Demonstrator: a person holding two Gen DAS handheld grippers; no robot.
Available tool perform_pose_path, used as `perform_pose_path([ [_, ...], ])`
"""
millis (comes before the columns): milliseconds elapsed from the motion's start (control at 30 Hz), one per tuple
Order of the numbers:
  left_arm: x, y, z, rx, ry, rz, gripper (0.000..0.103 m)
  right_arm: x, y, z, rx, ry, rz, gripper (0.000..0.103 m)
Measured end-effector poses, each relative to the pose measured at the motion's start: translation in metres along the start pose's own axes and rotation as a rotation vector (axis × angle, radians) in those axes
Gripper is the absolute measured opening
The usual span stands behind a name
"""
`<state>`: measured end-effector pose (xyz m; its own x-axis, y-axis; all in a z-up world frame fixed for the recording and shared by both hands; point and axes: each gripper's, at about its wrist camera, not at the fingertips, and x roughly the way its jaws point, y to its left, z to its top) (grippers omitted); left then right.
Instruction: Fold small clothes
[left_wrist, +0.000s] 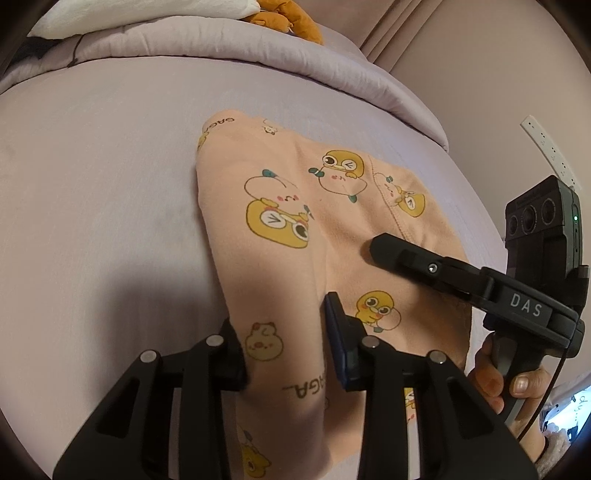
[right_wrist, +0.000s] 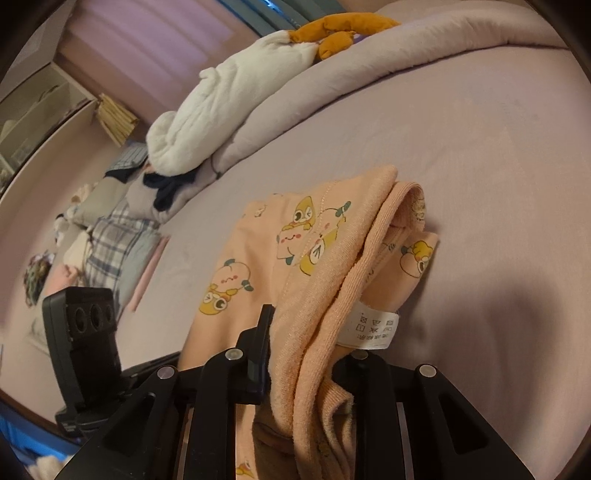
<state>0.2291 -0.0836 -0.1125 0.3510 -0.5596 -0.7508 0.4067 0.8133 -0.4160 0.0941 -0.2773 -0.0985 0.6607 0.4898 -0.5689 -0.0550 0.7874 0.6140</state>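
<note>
The peach garment (left_wrist: 295, 236), printed with yellow cartoon ducks, lies partly lifted on the lilac bed sheet (left_wrist: 92, 166), its ribbed hem and white care label (right_wrist: 371, 328) bunched nearest the right wrist camera. The left gripper (left_wrist: 284, 354) pinches 1 fold of it between narrow jaws, and the right gripper (right_wrist: 306, 354) clamps the hem, a hand (left_wrist: 506, 380) on its handle. Beyond the cloth lies open sheet up to a rolled lilac duvet (left_wrist: 221, 40) carrying a white-and-orange plush toy (right_wrist: 236, 92).
</note>
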Motion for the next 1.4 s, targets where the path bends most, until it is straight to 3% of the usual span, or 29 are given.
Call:
perform_pose_path([
  [767,-0.091,-0.015,-0.125,-0.054,-0.045,0.060,0.034,-0.038,0.077,-0.104,-0.142,0.034,0.031,0.024],
  [1267,-0.134,-0.014,-0.165,-0.095,-0.097,0.116,0.034,-0.040,0.113,-0.135,-0.233,0.059,0.104,0.024],
  [1400,-0.135,-0.015,-0.160,-0.100,-0.106,0.113,0.034,-0.044,0.119,-0.139,-0.253,0.056,0.107,0.024],
])
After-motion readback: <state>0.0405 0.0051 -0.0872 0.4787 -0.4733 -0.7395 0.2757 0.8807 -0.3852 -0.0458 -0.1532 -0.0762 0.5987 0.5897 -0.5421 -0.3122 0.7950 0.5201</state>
